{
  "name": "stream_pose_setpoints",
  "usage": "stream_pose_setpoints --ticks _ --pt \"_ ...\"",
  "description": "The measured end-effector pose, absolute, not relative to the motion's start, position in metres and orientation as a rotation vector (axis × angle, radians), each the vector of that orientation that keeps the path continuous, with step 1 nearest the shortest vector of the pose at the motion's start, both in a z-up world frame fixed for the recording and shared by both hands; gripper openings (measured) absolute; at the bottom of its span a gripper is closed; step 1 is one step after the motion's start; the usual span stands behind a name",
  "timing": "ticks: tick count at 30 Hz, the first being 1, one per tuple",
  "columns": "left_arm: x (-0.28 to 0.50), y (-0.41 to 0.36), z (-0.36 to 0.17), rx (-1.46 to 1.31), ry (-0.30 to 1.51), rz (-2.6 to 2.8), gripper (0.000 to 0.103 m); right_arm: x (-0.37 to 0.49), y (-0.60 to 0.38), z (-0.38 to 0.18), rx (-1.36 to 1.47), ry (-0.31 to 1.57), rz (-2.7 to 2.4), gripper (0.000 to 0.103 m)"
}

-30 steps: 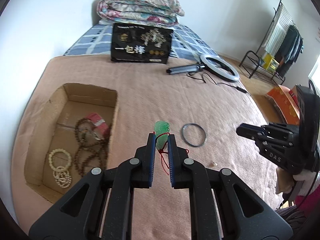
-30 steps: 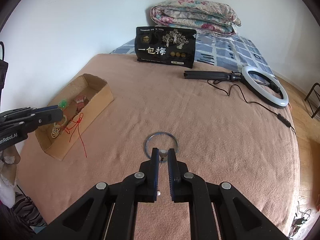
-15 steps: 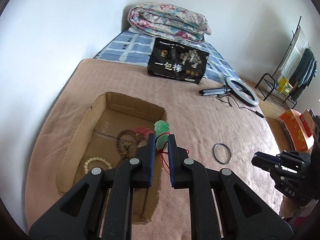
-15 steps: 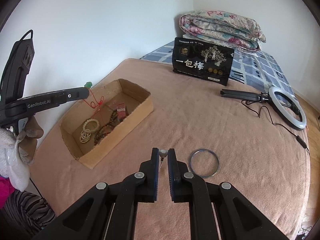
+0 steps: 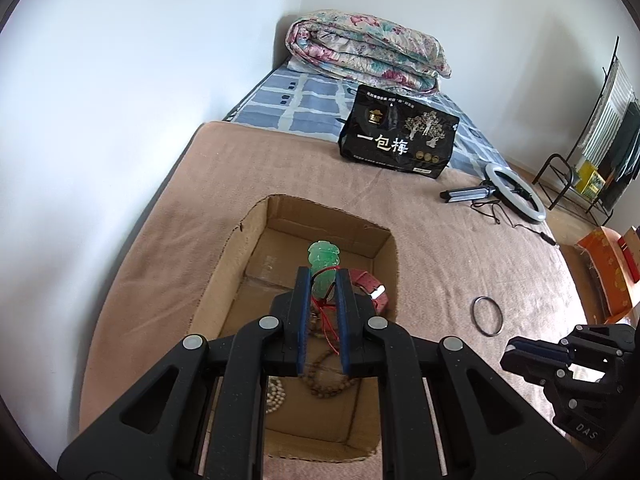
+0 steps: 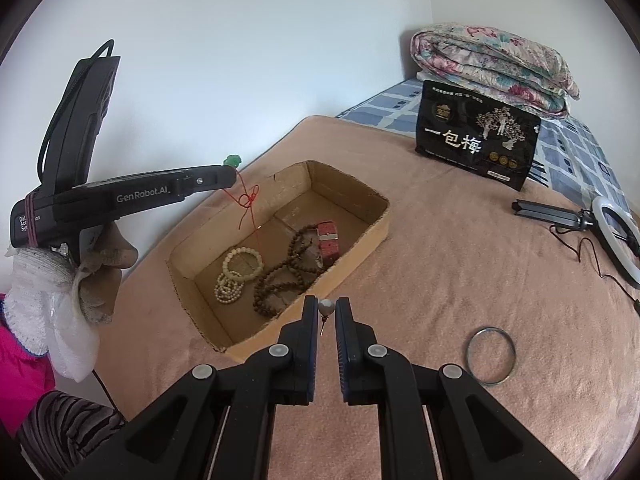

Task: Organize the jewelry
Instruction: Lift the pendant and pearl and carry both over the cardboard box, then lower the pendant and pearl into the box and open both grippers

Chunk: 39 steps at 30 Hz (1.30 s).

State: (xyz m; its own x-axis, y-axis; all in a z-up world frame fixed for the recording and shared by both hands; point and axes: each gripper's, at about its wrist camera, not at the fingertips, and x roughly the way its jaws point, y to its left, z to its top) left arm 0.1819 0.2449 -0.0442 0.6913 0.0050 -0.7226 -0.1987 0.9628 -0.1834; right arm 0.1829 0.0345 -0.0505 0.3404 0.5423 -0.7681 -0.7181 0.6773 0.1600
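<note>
At the left of the right wrist view, the left hand-held gripper (image 6: 230,170) was pinching a green pendant (image 6: 233,160), its red cord (image 6: 249,204) dangling over the far left end of the cardboard box (image 6: 352,258). In the left wrist view the pendant (image 5: 324,266) stood out past the fingertips above the box's open middle. To do this drop well, the gripper should come lower until the cord pools on the box floor, then part its jaws; letting go from height could let the cord catch on the rim. A bare patch at the far end, clear of the white bead bracelets (image 6: 236,270) and brown bead strand (image 6: 280,276), looked like the best spot to avoid tangling.

Lower centre of the same view, the right hand-held gripper (image 6: 326,312) was nipping a small pearl pin (image 6: 326,308) just short of the box's near wall. It would need to clear that wall before releasing, and such a small piece should be set down low so it does not bounce out. A red watch strap (image 6: 328,238) lay mid-box.

At the lower right a metal bangle (image 6: 490,354) lay on the bed blanket (image 6: 460,260), not yet collected.
</note>
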Motion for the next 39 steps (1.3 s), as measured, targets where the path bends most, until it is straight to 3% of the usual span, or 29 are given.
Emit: stream_pose_setpoints --ticks 39 --pt "0.214 0.266 -0.086 -0.225 0.896 0.122 0.01 0.176 0.12 -0.106 -0.283 0.994 0.904 0.008"
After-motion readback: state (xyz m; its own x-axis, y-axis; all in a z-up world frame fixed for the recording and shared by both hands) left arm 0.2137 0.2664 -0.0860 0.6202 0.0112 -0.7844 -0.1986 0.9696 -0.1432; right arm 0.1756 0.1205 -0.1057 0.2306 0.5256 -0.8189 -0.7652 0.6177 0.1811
